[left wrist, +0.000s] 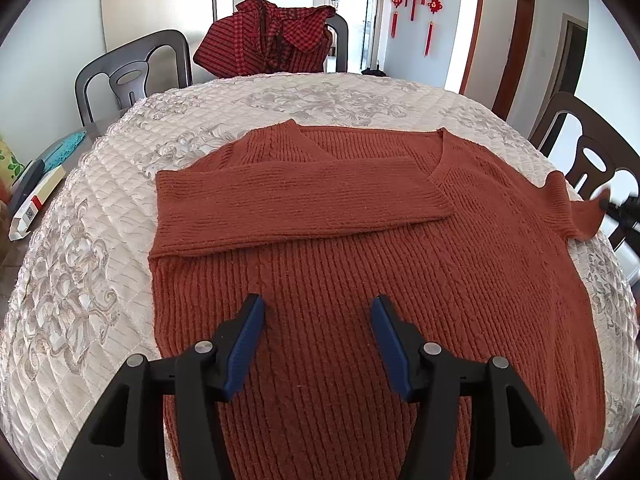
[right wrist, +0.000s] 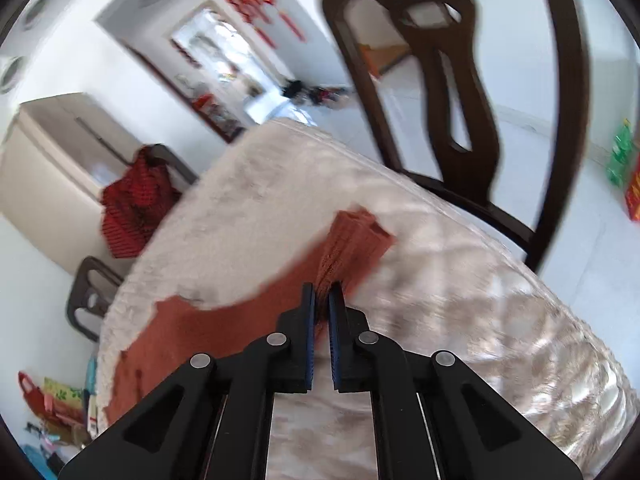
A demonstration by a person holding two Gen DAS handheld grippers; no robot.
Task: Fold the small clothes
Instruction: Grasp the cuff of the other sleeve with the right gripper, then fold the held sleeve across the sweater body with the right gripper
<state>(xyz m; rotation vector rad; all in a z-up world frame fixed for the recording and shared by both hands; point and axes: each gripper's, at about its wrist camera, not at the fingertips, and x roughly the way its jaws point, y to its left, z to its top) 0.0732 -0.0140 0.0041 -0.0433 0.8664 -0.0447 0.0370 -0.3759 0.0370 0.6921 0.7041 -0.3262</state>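
Observation:
A rust-red ribbed sweater (left wrist: 360, 248) lies flat on the table, neckline away from me. One sleeve (left wrist: 288, 204) is folded across its chest. My left gripper (left wrist: 318, 312) hovers open over the sweater's lower body, nothing between its blue pads. The other sleeve's cuff (left wrist: 576, 216) sticks out at the table's right edge, where a blurred dark part of the right gripper (left wrist: 618, 208) shows. In the right wrist view my right gripper (right wrist: 322, 292) is shut on that sleeve (right wrist: 356, 236), whose cuff stands up past the fingertips. That view is motion-blurred.
A cream quilted cover (left wrist: 120, 240) drapes the round table. Dark chairs stand at the back left (left wrist: 132, 72) and right (left wrist: 592, 160); a red checked garment (left wrist: 272, 40) hangs on a far chair. Boxes (left wrist: 36, 196) lie at the left edge. A chair (right wrist: 452, 80) looms close.

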